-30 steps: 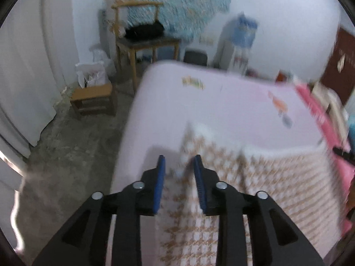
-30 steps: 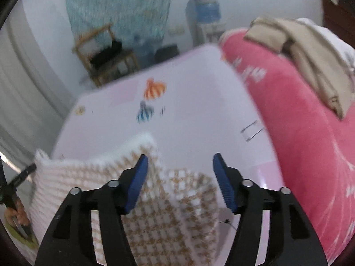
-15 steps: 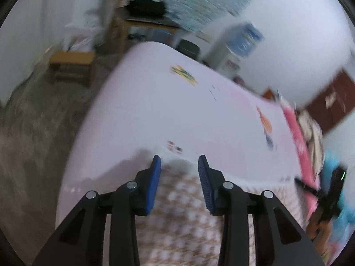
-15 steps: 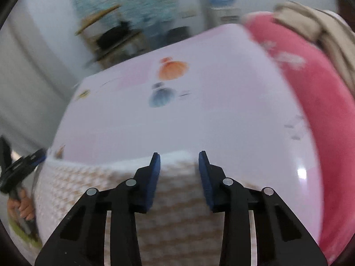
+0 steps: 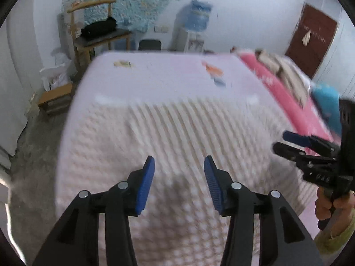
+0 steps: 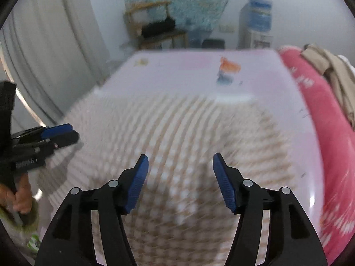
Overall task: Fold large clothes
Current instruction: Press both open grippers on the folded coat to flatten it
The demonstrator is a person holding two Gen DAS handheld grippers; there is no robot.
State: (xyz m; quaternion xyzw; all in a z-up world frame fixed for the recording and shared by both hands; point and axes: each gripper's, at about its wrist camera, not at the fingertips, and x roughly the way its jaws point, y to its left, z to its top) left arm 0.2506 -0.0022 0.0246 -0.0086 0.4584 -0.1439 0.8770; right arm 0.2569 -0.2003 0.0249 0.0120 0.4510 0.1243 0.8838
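A large white garment with a tan houndstooth pattern (image 5: 177,146) (image 6: 182,141) lies spread flat on a pale lilac bed (image 5: 159,75) (image 6: 186,75). Both views are blurred by motion. My left gripper (image 5: 179,161) hovers above the near part of the garment; its jaws are opening and nothing is between them. My right gripper (image 6: 180,158) hovers over the same cloth, jaws opening, also holding nothing. In the left wrist view the right gripper (image 5: 288,140) appears at the right edge, in a hand. In the right wrist view the left gripper (image 6: 64,132) shows at the left edge.
A pink blanket (image 5: 286,97) (image 6: 328,119) with beige clothes (image 6: 328,66) runs along the bed's right side. Behind the bed stand a wooden chair with a black bag (image 5: 97,28), a water dispenser (image 5: 195,26) and a low stool (image 5: 55,97). White curtains (image 6: 55,51) hang at the left.
Both grippers let go of the garment's far edge, opened wider and drew back toward the near side. The garment now lies flat and spread across the bed.
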